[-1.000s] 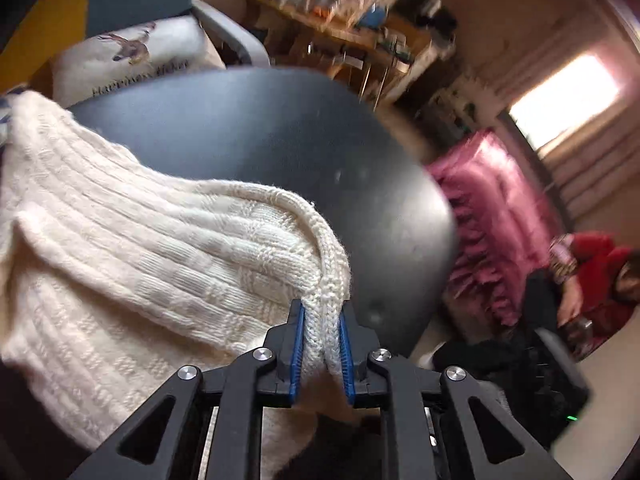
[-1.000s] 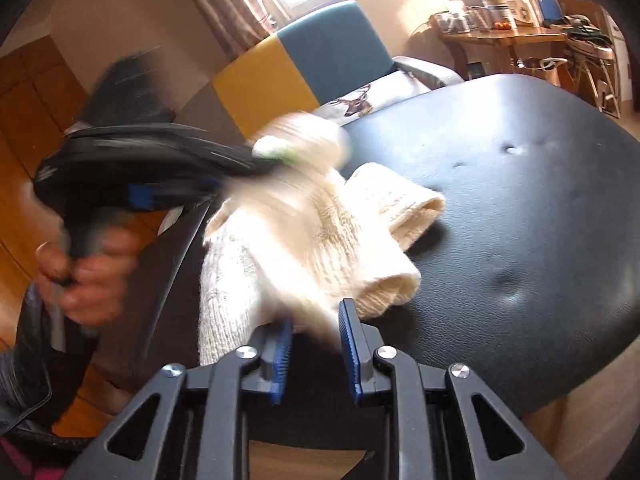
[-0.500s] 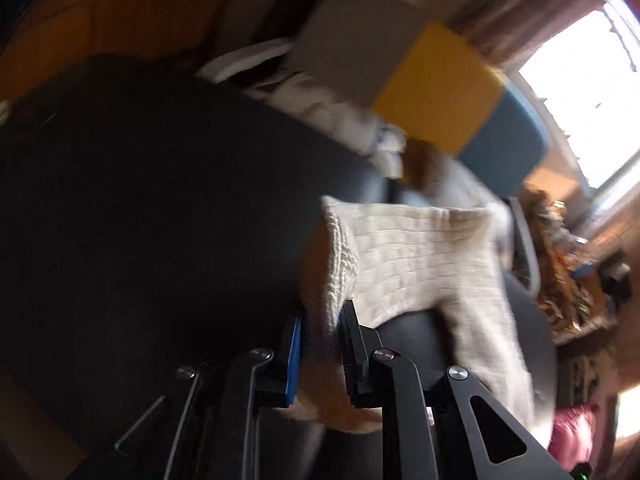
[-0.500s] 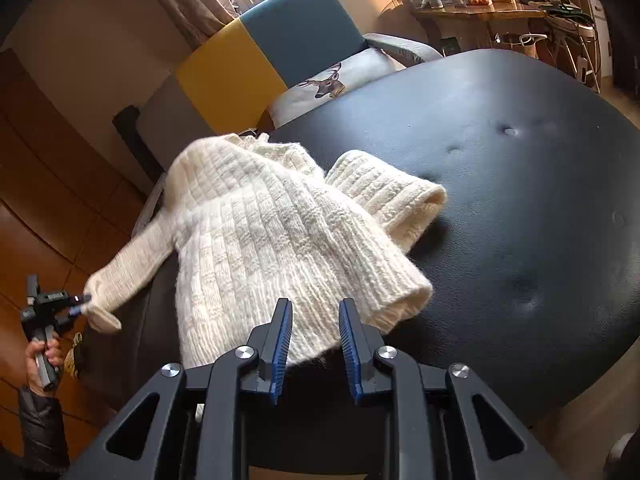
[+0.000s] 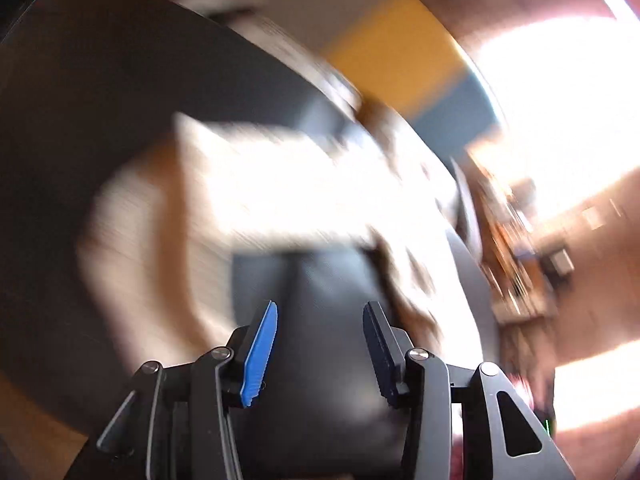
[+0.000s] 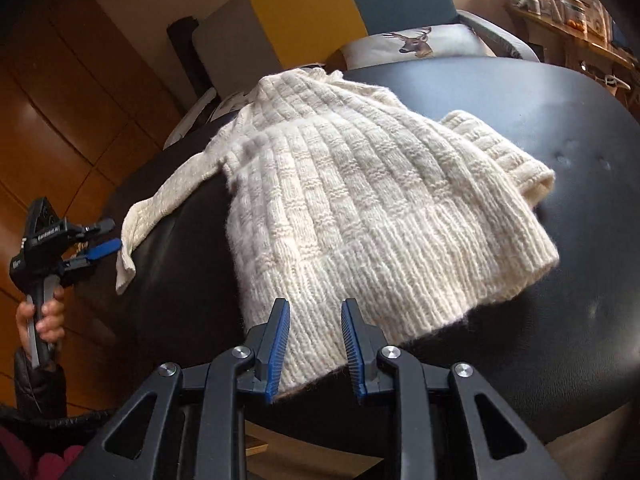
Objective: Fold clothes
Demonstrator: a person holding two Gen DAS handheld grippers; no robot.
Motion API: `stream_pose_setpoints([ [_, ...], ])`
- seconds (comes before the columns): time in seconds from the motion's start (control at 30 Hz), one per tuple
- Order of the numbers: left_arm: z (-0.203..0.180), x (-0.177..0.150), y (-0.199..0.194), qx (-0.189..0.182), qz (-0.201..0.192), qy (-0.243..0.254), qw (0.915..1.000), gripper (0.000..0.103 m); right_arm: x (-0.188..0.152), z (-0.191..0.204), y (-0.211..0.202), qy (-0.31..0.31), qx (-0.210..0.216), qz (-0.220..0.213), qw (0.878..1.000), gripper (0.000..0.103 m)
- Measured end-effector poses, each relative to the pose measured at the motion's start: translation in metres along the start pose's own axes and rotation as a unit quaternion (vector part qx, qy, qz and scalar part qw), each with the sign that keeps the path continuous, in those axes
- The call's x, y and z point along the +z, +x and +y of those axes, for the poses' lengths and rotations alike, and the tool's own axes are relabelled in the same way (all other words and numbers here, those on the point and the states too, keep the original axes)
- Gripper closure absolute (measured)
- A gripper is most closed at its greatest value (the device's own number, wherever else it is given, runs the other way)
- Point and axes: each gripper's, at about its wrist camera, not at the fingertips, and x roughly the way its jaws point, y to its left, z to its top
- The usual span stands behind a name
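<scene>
Black right gripper (image 6: 314, 346), blue ribbed pads, silver screws; left gripper (image 6: 105, 240) alike; dark padded sleeve (image 6: 38, 384)

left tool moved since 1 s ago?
Yes. In the right wrist view the left tool has swung out from over the sweater to beyond the left edge of the black seat, and now stands open, clear of the sleeve.

place: home living room | cues: colour-block armchair (image 6: 304, 12), deer-print cushion (image 6: 416, 44), wood-panelled wall (image 6: 60, 92), cluttered wooden shelf (image 6: 568, 20)
</scene>
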Motion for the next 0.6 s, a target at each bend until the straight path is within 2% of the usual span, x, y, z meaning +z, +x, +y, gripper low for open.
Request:
stream_pose_setpoints([
  [0.1,-0.039,-0.025,0.070,-0.055,0.096,0.030,0.9934,0.058,-0.006,-0.016,-0.010,0.035,-0.013,-0.011,0.999,0.076],
  [0.17,-0.054,-0.038,0.102,-0.077,0.137,0.021,0.9873,0.058,-0.011,-0.025,-0.015,0.054,-0.018,-0.018,0.998,0.076],
  [0.23,-0.062,-0.046,0.121,-0.098,0.158,0.003,0.9826,0.058,-0.016,-0.030,-0.017,0.061,-0.023,-0.019,0.998,0.075],
  [0.33,-0.065,-0.053,0.138,-0.108,0.180,-0.025,0.9774,0.058,-0.024,-0.037,-0.017,0.069,-0.027,-0.018,0.997,0.075],
  [0.43,-0.076,-0.063,0.142,-0.104,0.181,-0.031,0.9775,0.059,-0.028,-0.043,-0.016,0.078,-0.027,-0.019,0.996,0.075],
  [0.47,-0.085,-0.066,0.144,-0.099,0.176,-0.023,0.9790,0.067,-0.028,-0.044,-0.015,0.078,-0.027,-0.020,0.996,0.075],
  [0.5,-0.094,-0.064,0.143,-0.093,0.172,-0.011,0.9806,0.083,-0.028,-0.045,-0.015,0.078,-0.028,-0.022,0.996,0.075],
  [0.6,-0.120,-0.052,0.139,-0.069,0.153,0.027,0.9854,0.099,-0.026,-0.049,-0.019,0.078,-0.032,-0.034,0.996,0.075],
])
